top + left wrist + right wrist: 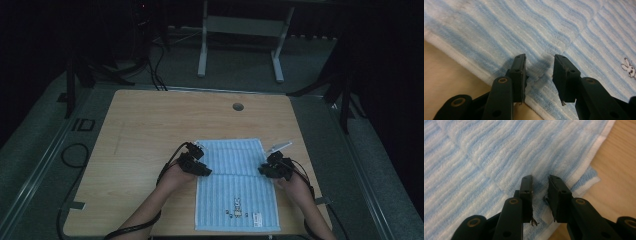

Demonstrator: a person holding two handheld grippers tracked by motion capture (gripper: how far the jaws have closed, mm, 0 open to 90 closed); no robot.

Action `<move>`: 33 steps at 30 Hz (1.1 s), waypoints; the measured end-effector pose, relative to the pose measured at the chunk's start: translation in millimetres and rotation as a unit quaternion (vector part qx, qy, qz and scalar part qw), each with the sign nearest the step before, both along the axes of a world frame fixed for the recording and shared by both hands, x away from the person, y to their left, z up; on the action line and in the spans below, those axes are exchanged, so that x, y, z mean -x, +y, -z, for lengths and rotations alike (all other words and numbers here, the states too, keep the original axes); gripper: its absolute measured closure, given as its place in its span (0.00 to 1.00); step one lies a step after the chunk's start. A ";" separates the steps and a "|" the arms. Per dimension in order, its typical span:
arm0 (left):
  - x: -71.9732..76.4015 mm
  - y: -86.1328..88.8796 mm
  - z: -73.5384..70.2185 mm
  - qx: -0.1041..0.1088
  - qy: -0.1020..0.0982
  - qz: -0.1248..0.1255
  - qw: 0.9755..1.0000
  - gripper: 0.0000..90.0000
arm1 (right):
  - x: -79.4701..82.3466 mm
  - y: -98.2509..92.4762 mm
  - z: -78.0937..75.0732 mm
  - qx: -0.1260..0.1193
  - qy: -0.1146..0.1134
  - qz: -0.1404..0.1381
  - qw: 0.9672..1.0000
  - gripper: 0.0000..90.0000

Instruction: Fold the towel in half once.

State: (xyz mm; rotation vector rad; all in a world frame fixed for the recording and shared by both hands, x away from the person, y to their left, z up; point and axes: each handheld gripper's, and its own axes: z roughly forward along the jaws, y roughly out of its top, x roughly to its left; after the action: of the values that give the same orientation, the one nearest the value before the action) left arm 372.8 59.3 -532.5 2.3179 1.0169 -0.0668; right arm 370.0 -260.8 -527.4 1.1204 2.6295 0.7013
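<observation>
Lying flat on the wooden table (150,120), between both grippers: a pale blue towel (235,170) with white stripes, folded once, a small rabbit motif near its near end. Poised over its left edge, the left gripper (539,65), jaws apart, nothing pinched, cloth just beneath the tips. At the right edge, the right gripper (540,185), jaws narrowly parted above the layered hem, gripping nothing.

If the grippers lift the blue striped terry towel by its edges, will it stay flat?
Probably not. The blue striped terry towel already lies folded over itself, so it looks floppy and would likely sag. Its looped pile looks grippy, not slippery. Probably light.
</observation>
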 end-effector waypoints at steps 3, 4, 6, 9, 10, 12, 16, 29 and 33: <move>-8.6 7.0 -0.9 -0.002 0.006 -0.012 1.000 0.69 | -9.4 6.5 -0.9 0.006 0.004 -0.004 1.000 0.81; -9.5 7.9 -1.2 -0.005 0.006 -0.011 1.000 0.69 | -13.4 9.5 -1.0 0.007 0.005 -0.004 1.000 0.81; -10.9 10.2 -1.7 -0.008 0.008 -0.011 1.000 0.69 | -14.8 10.6 -1.2 0.007 0.007 -0.005 1.000 0.81; -9.7 14.2 -1.9 -0.012 0.004 -0.009 1.000 0.69 | -23.8 18.1 -1.2 0.006 0.009 -0.003 1.000 0.81; -9.6 15.4 -2.1 -0.010 0.005 -0.009 1.000 0.68 | -24.7 18.9 -1.3 0.007 0.008 -0.004 1.000 0.81; -10.4 16.9 -3.4 -0.008 0.004 -0.012 1.000 0.67 | -24.6 21.8 -2.4 0.014 0.007 -0.006 1.000 0.81; -21.2 25.2 -19.0 -0.008 -0.014 -0.024 1.000 0.64 | -27.9 23.4 -14.8 0.013 0.006 -0.013 1.000 0.78; -84.0 55.1 -28.3 -0.033 -0.030 -0.136 0.990 0.52 | -101.5 27.2 -50.1 0.009 -0.005 0.039 0.999 0.65; -90.3 53.9 -14.3 -0.021 -0.017 -0.138 0.990 0.52 | -118.5 29.6 -45.4 0.006 0.001 0.065 0.998 0.58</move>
State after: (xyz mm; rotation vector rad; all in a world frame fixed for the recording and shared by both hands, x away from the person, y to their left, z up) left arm 463.1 113.3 -518.1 2.1859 1.3216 0.1040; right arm 488.5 -231.2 -482.0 1.2750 2.5308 0.6577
